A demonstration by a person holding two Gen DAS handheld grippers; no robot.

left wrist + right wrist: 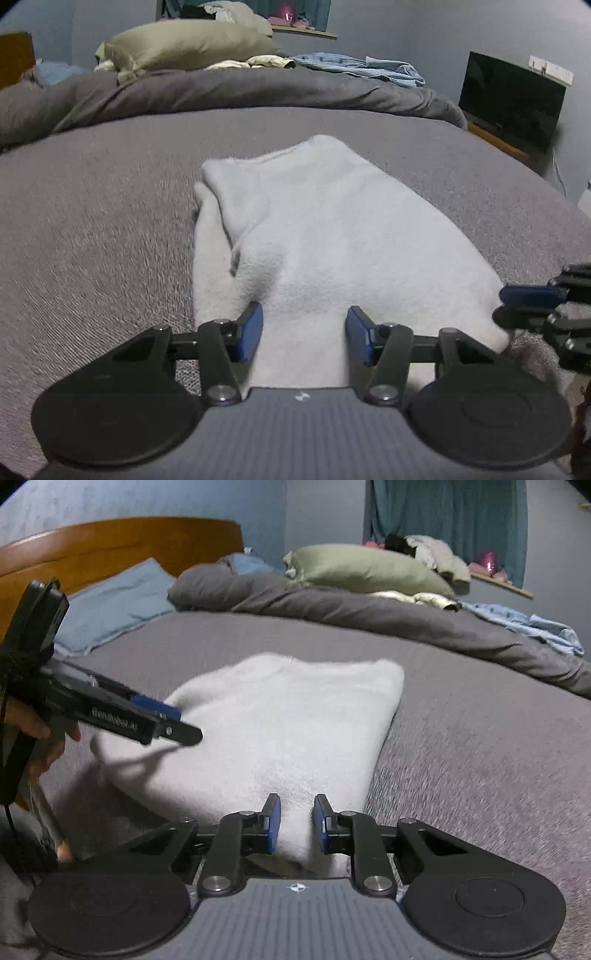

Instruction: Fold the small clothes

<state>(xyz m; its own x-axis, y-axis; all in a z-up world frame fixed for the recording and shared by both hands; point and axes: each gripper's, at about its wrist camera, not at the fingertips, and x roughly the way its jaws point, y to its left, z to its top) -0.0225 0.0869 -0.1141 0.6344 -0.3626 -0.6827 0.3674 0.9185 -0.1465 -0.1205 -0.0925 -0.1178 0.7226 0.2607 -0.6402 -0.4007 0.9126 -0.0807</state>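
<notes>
Left wrist: garment's (332,236) near hem hidden.

cloth (332,229): white, fuzzy, plain
bed cover (96,236): grey, thin ribbed lines
duvet (258,88): dark grey
green pillow (192,44): dull green
blue pillow (110,605): light blue
shirt (369,68): pale blue
headboard (122,542): orange-brown wood
curtain (454,520): dark teal
wall (424,33): pale blue-grey
screen (511,99): black
left gripper (304,338): black, blue pads
right gripper (297,825): black, blue pads
</notes>
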